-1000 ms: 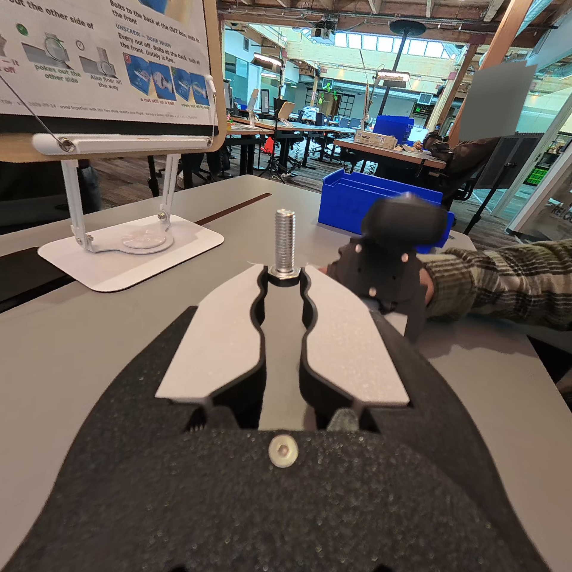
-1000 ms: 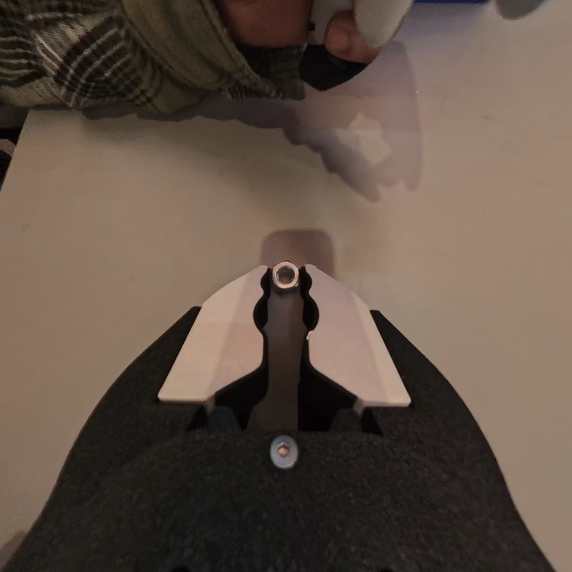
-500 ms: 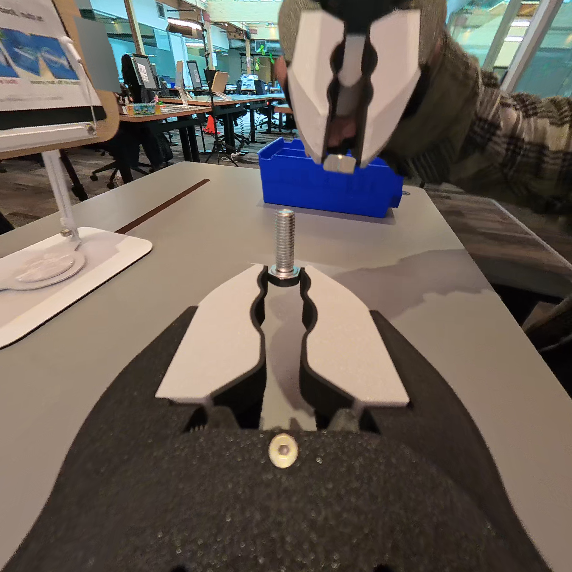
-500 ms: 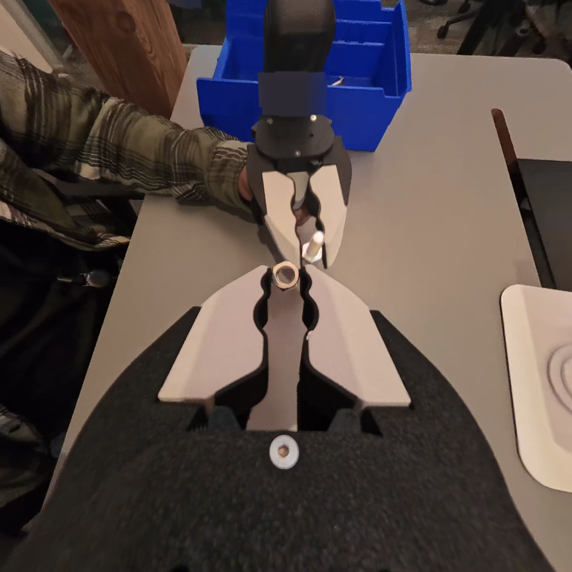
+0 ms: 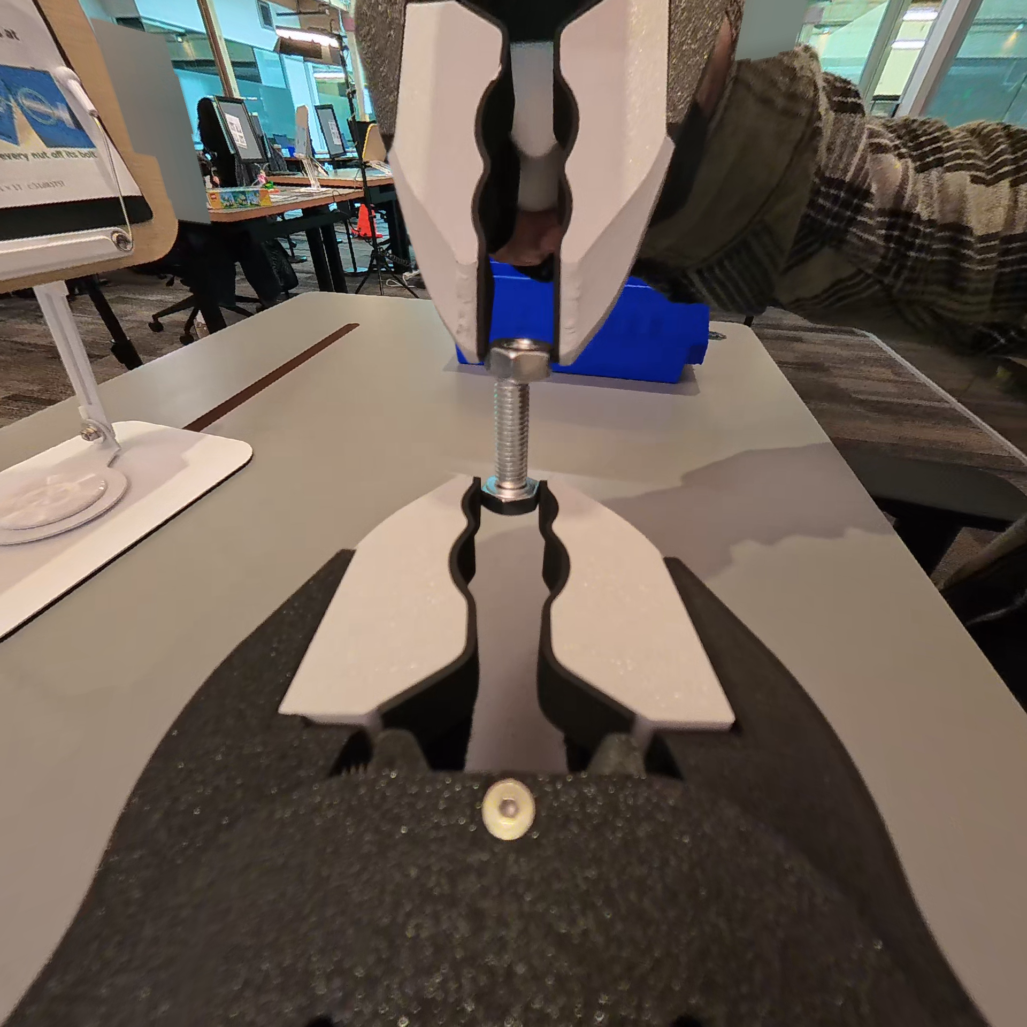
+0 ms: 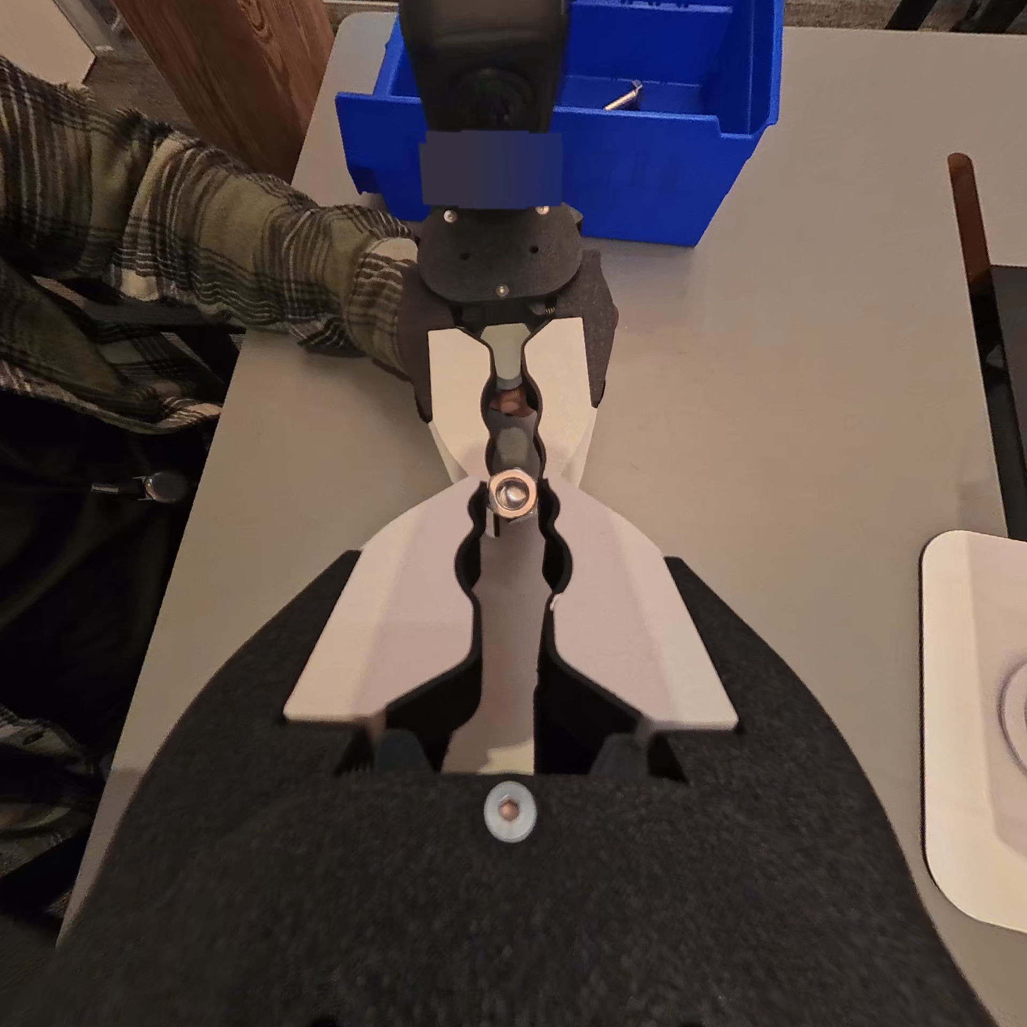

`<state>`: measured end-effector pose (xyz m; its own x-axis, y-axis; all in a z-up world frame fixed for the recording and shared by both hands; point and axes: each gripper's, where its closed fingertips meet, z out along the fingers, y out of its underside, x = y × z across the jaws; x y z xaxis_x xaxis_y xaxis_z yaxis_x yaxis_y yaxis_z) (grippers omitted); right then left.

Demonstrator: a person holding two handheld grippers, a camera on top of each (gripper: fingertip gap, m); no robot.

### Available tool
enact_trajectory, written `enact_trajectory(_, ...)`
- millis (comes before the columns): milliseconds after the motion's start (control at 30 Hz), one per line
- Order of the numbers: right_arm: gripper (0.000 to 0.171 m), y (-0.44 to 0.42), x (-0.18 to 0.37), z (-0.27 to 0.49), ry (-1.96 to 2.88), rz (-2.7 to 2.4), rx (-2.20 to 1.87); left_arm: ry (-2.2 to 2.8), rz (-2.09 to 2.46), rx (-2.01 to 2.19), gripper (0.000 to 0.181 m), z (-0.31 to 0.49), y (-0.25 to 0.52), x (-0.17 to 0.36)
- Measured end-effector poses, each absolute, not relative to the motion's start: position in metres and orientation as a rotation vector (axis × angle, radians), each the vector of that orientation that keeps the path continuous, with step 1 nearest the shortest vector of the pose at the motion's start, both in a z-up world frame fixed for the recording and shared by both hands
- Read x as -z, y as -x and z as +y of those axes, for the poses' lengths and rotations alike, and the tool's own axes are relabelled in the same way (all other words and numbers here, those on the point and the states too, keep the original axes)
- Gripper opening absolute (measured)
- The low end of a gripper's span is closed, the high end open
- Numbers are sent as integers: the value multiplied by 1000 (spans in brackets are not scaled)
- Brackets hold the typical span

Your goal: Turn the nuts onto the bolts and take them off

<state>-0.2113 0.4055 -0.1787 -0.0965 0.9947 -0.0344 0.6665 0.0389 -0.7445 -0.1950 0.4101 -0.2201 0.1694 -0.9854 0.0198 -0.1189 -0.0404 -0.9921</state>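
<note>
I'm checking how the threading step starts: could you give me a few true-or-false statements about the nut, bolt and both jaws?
1. The left gripper holds the bolt upright by its head. True.
2. The nut lies loose on the table. False: the right gripper holds it at the bolt's top end.
3. The right gripper's jaws point up from below. False: they point down from above.
4. A blue bin stands behind the grippers. True.

Printed instruction sheet (image 5: 50, 144) on a stand — partly cut off, perhaps legible — wording not given.
</note>
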Motion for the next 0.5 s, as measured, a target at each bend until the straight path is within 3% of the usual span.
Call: enact_trajectory(500, 17, 212, 184, 408, 1717, -1798, -881, 1409, 1131, 1078, 19, 410, 191, 223)
